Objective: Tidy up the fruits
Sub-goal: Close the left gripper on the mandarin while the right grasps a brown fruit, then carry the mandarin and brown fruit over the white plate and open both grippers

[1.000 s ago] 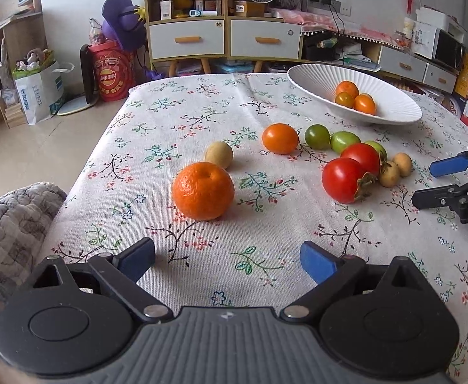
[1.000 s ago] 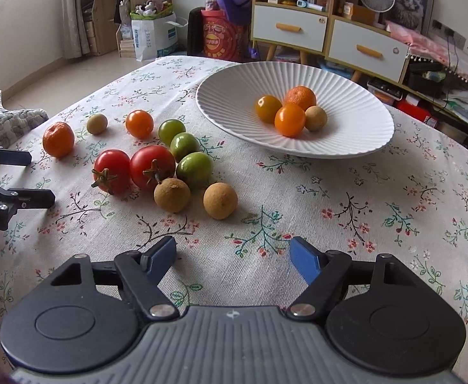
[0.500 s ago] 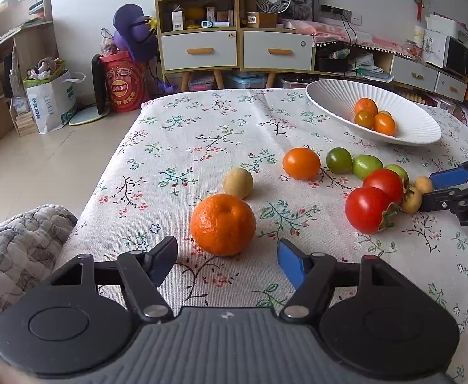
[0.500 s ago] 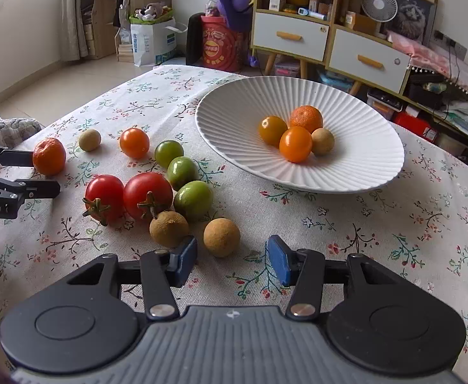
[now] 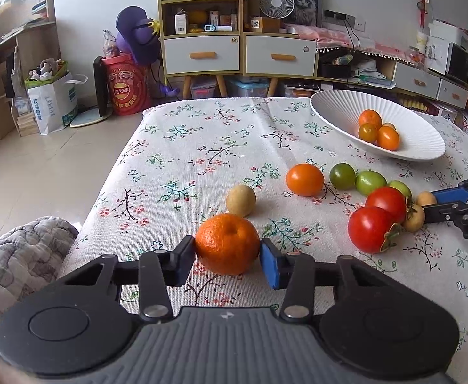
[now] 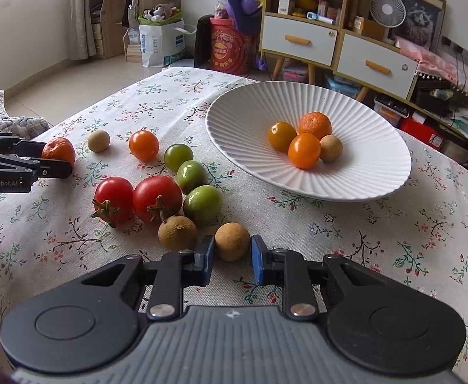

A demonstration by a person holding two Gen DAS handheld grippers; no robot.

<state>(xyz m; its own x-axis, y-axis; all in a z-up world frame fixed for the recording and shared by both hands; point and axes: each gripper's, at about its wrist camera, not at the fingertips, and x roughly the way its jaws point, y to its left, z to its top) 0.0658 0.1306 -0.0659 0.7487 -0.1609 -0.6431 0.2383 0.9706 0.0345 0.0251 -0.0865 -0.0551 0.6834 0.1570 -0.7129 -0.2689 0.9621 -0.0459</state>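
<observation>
Pick-up step: the left gripper [image 5: 227, 257] is closing on the dimpled orange mandarin [image 5: 227, 243] on the floral tablecloth [image 5: 202, 147], pads touching it; the right gripper [image 6: 233, 257] clenches a brown longan [image 6: 232, 241] (both still on the cloth). Next, lift both to the ribbed white bowl [image 6: 371, 172]

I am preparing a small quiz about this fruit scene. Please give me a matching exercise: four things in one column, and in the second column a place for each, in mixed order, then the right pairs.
Things:
1. mandarin
2. brown longan
3. two red tomatoes
4. yellow-orange tomato

Places:
A. in the white plate
B. between the pads of the left hand-held gripper, whose jaws are closing
C. on the tablecloth, side by side, with green stems
D. between the pads of the right hand-held gripper

Pairs: 1-B, 2-D, 3-C, 4-A
</observation>
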